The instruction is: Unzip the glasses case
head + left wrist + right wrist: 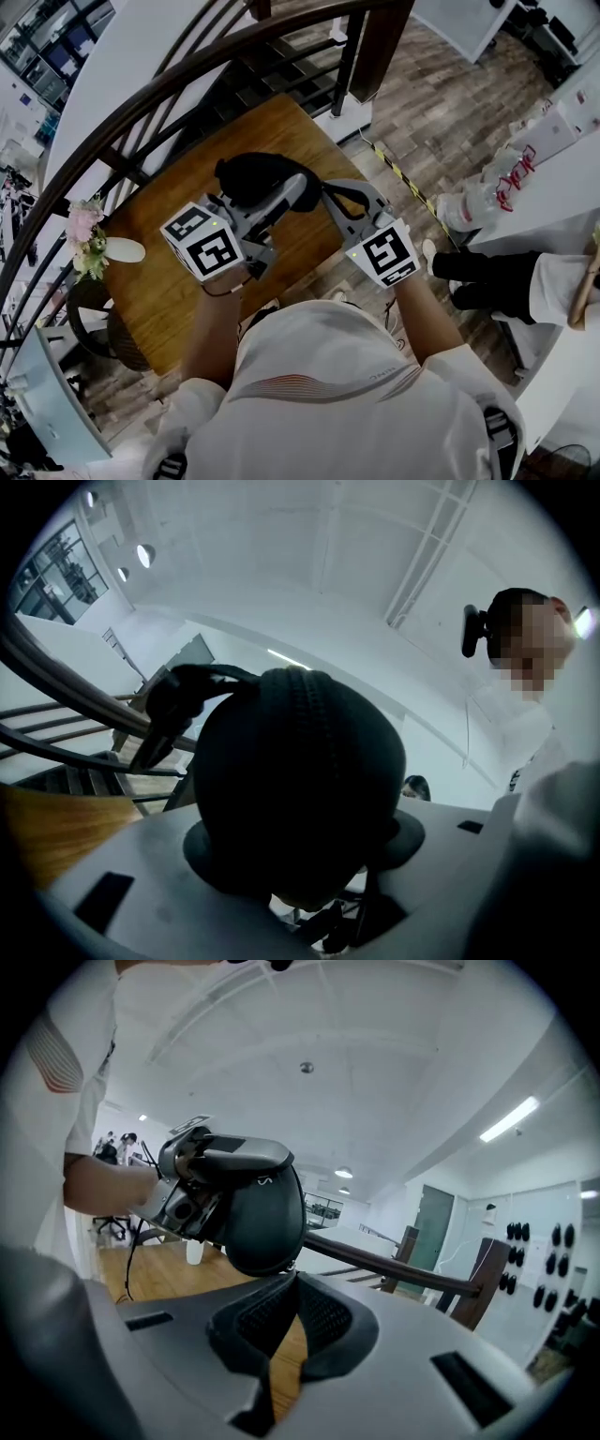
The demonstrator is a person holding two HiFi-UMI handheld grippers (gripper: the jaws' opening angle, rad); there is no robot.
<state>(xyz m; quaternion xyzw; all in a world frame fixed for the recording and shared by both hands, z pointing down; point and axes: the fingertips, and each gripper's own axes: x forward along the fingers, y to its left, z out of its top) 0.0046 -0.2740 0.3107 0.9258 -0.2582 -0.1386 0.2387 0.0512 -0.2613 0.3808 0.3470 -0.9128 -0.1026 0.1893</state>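
Note:
The black glasses case (251,176) is held up over the wooden table (159,291). My left gripper (279,197) is shut on it. In the left gripper view the case (300,771) fills the space between the pads (202,850), with its zipper line running over the top. My right gripper (324,190) meets the case from the right, beside a black loop (354,197). In the right gripper view its jaws (291,1283) are shut. Their tips pinch a small dark zipper pull at the lower edge of the case (267,1208). The left gripper (202,1180) shows behind the case.
A dark curved railing (141,103) runs behind the table. Pink flowers (86,239) and a white vase (124,250) stand at the table's left edge. A seated person's legs and black shoes (478,272) are at the right, next to white tables (553,178).

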